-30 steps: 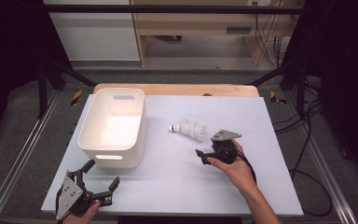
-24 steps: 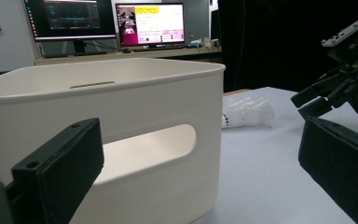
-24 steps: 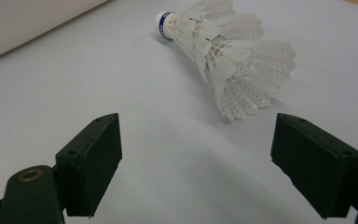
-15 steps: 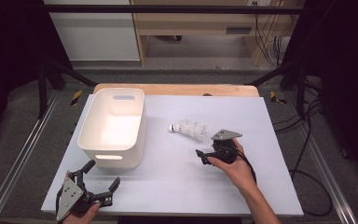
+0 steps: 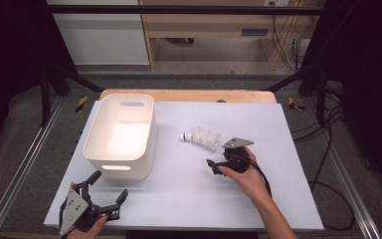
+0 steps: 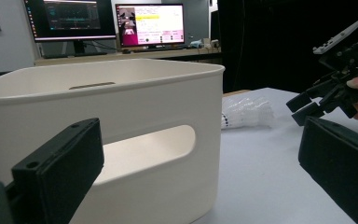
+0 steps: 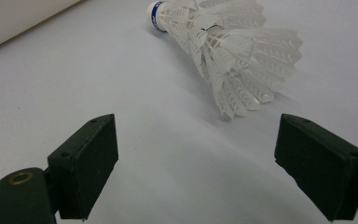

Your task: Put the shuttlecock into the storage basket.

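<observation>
White bin on counter, left half; nothing inside, interior bare. Shuttlecocks, stacked, lie on side on counter betw. bin & my right tool, apart from both. Right tool jaws wide, nothing betw. them, shuttlecocks just ahead; jaws were opening a bit w/in last sec. Left tool wide too, near bin's front wall, holding nothing. Vs. earlier frame: bin, shuttlecocks, both hands approx. same spots.
</observation>
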Motion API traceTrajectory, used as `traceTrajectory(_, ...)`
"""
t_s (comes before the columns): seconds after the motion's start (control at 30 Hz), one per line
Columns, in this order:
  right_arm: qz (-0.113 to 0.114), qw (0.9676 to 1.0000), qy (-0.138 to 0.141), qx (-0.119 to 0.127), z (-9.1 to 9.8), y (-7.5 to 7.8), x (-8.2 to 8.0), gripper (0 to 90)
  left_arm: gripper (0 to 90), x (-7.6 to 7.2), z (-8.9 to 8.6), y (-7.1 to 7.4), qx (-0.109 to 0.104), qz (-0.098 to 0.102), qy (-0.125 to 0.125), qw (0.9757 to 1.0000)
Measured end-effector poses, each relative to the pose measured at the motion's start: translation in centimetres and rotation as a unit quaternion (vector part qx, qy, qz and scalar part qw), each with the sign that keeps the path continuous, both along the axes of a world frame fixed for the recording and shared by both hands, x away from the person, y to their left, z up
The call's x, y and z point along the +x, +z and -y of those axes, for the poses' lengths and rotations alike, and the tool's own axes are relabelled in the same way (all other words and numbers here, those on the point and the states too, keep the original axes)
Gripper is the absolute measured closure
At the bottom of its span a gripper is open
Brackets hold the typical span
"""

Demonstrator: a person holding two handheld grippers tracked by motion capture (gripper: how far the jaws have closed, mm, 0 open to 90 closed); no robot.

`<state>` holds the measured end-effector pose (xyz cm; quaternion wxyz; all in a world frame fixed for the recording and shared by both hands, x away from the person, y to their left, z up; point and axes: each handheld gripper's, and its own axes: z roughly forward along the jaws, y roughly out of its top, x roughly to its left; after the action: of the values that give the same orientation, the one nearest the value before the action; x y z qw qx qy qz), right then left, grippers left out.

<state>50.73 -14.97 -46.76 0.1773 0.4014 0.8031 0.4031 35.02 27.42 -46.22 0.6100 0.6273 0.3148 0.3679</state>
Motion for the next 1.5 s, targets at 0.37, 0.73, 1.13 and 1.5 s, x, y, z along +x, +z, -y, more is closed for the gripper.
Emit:
traceTrajectory(0.37, 0.004, 1.0000, -0.006, 0.005, -1.0, 0.2, 1.0, 21.6, 0.2, 0.1, 0.0, 0.0, -0.001, 0.000, -0.001, 1.0000)
traceTrajectory(0.73, 0.005, 0.9999, -0.010, 0.007, -2.3, -0.6, 2.7, 31.7, 0.2, 0.0, -0.1, 0.0, -0.003, 0.000, 0.000, 1.0000)
traceTrajectory(1.13, 0.009, 0.9998, 0.015, 0.004, -3.6, -0.8, 4.2, 44.2, 0.2, 0.1, -0.1, 0.0, -0.004, -0.001, 0.000, 1.0000)
traceTrajectory(1.5, 0.010, 0.9993, 0.035, -0.003, -4.6, -1.0, 5.0, 55.7, 0.2, 0.1, -0.2, 0.0, -0.006, -0.001, 0.000, 1.0000)
